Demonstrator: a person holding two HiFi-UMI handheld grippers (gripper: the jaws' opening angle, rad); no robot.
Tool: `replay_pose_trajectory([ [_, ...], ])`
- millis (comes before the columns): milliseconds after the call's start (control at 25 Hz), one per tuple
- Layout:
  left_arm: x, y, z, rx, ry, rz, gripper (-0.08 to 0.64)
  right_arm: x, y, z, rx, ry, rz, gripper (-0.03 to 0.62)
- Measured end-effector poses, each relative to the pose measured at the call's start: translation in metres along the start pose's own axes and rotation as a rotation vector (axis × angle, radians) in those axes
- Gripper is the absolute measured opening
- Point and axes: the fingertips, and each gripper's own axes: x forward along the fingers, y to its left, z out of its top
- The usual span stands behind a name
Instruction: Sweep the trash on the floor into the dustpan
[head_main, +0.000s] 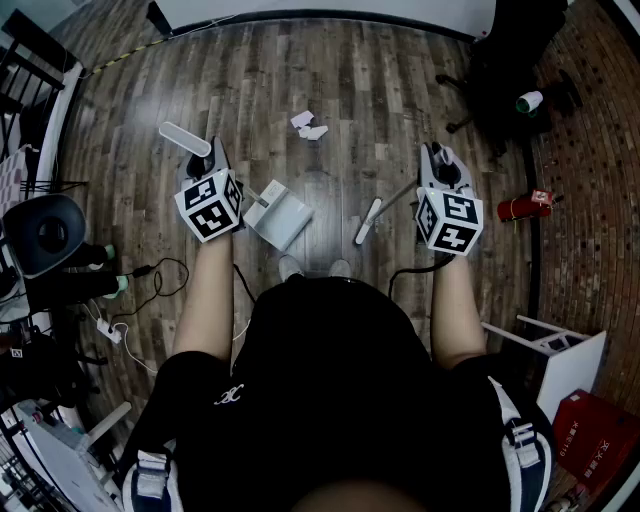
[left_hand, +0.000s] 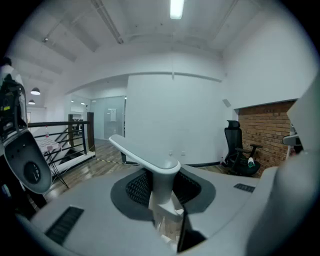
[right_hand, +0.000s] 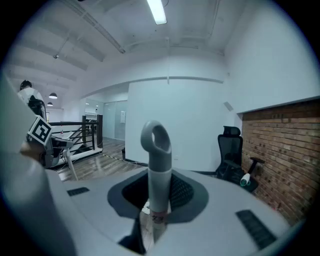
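Two pieces of white crumpled trash (head_main: 308, 125) lie on the wood floor ahead of me. My left gripper (head_main: 203, 166) is shut on the white dustpan handle (head_main: 185, 138); the dustpan's pan (head_main: 281, 215) rests low near my feet. In the left gripper view the handle (left_hand: 150, 161) rises between the jaws of the left gripper (left_hand: 165, 202). My right gripper (head_main: 445, 170) is shut on the broom handle, with the broom head (head_main: 368, 221) down by the floor, right of the pan. The looped grey broom handle (right_hand: 157, 165) stands upright in the right gripper (right_hand: 156, 205).
A black office chair (head_main: 510, 60) and a green-white roll (head_main: 529, 101) sit at the upper right, a red canister (head_main: 525, 207) by the brick-patterned floor. Cables (head_main: 150, 282) and a dark round device (head_main: 45, 235) lie left. A white frame (head_main: 552, 350) stands at right.
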Motion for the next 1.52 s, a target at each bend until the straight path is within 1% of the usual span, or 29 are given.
replay_pose_trajectory([
  [240,-0.002,-0.009,0.006,0.055,-0.022,-0.029,0.095,0.007,0.001,-0.001,-0.002,0.006,-0.007,0.075],
  [360,0.004,-0.011,0.012,0.071,-0.032,-0.051,0.095,0.013,0.004,0.004,-0.005,-0.01,-0.016,0.075],
  [760,0.04,0.013,0.031,0.071,-0.057,-0.109,0.095,0.043,0.03,0.033,-0.021,-0.053,-0.046,0.075],
  [960,0.068,0.043,0.041,0.057,-0.061,-0.132,0.095,0.063,0.051,0.053,-0.045,-0.071,-0.065,0.077],
  [1200,0.103,0.078,0.06,0.044,-0.064,-0.119,0.095,0.092,0.081,0.078,-0.096,-0.069,-0.056,0.077],
  [1360,0.128,0.086,0.065,0.068,-0.063,-0.118,0.095,0.12,0.091,0.083,-0.113,-0.061,-0.044,0.077],
  [1520,0.167,0.088,0.07,0.095,-0.048,-0.121,0.095,0.158,0.082,0.085,-0.103,-0.055,-0.047,0.077],
])
